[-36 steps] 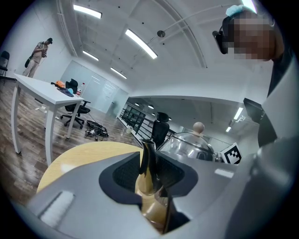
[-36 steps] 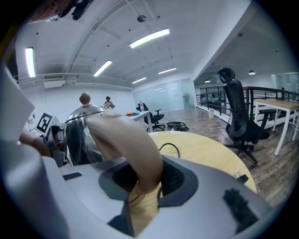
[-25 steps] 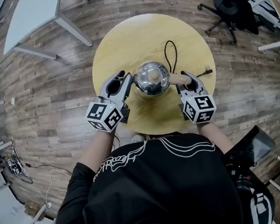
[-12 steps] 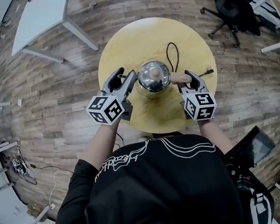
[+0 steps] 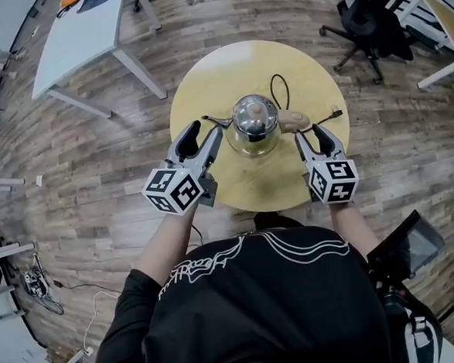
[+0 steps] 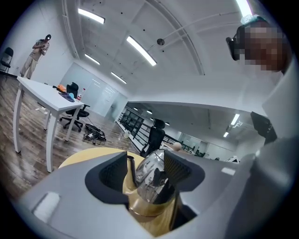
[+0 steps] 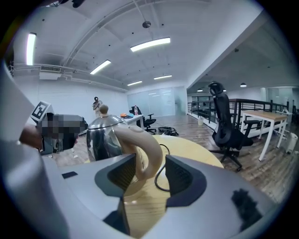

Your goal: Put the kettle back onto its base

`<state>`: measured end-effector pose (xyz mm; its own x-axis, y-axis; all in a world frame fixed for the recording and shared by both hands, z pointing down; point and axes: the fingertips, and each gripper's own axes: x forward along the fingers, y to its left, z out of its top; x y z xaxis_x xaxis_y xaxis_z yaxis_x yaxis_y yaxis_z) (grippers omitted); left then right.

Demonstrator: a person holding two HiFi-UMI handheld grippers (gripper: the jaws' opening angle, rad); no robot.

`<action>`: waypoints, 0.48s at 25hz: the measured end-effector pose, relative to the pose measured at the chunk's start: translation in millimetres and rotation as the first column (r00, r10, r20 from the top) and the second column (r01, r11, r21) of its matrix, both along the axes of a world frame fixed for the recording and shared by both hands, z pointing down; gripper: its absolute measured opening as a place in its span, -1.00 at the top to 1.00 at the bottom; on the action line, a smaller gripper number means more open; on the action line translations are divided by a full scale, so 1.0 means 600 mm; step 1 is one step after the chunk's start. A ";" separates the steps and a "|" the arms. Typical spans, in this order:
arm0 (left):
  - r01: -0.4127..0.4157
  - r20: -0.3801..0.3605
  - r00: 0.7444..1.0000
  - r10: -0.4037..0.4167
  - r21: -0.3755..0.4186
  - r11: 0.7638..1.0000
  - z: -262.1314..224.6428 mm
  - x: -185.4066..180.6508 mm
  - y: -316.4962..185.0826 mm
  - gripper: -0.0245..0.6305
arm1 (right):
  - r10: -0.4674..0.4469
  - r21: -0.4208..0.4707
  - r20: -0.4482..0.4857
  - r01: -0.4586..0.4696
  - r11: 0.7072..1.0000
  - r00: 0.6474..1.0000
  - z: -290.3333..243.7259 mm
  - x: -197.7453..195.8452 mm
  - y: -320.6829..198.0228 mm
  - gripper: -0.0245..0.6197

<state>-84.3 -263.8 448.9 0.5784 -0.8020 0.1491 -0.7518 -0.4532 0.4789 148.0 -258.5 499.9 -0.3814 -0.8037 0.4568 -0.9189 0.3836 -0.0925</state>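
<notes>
The left hand-held gripper [image 5: 203, 132] has just been opening and its jaws stand wide apart, gripping nothing. In the left gripper view [image 6: 145, 170] the kettle [image 6: 150, 179] fills the gap beyond them, with no pad pressing on it. The right hand-held gripper [image 5: 310, 134] has likewise just been opening. Its jaws are spread in the right gripper view [image 7: 150, 175], and the kettle's handle [image 7: 145, 148] sits between them close to the left pad. Whether it brushes that pad cannot be told.

From overhead the kettle [image 5: 254, 121] stands upright near the middle of the round table [image 5: 205, 85]. It appears to be seated on its base [image 5: 249, 149], whose rim shows beneath it. The left hand-held gripper is at about 8 o'clock from the kettle, beside the spout [image 5: 213, 120]. The right one is at about 4 o'clock, just off the handle [image 5: 292, 119], which points to 3 o'clock. The cord [image 5: 277, 88] loops away at 1 o'clock.

The task looks all but done, and the main risk lies in the retreat. A right jaw that catches the handle on the way out could drag or tip the kettle off its base. If the kettle sits off-centre, even a light knock from either side could unseat it. A hand swinging wide could also catch the cord and tug the base.
</notes>
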 end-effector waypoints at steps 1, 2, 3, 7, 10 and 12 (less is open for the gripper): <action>-0.016 -0.004 1.000 0.016 -0.003 1.000 -0.005 0.002 0.014 0.21 | 0.016 0.004 0.002 -0.016 1.000 1.000 -0.006 0.002 0.014 0.34; -0.036 -0.007 0.999 0.036 -0.005 0.999 -0.011 0.004 0.030 0.21 | 0.029 0.009 0.006 -0.029 1.000 1.000 -0.014 0.002 0.029 0.34; -0.058 -0.006 0.998 0.058 -0.006 0.998 -0.018 0.006 0.045 0.22 | 0.033 0.014 0.014 -0.033 0.999 0.999 -0.023 -0.001 0.044 0.34; -0.168 -0.001 0.986 0.168 -0.003 0.986 -0.048 0.025 0.119 0.23 | -0.027 0.029 0.100 0.024 0.999 0.995 -0.071 -0.046 0.109 0.34; -0.280 0.014 0.960 0.279 0.021 0.960 -0.075 0.044 0.197 0.39 | -0.076 0.030 0.184 0.072 0.997 0.980 -0.105 -0.087 0.174 0.34; -0.314 0.026 0.949 0.313 0.045 0.948 -0.095 0.051 0.238 0.63 | -0.099 0.016 0.249 0.098 0.995 0.963 -0.122 -0.109 0.218 0.35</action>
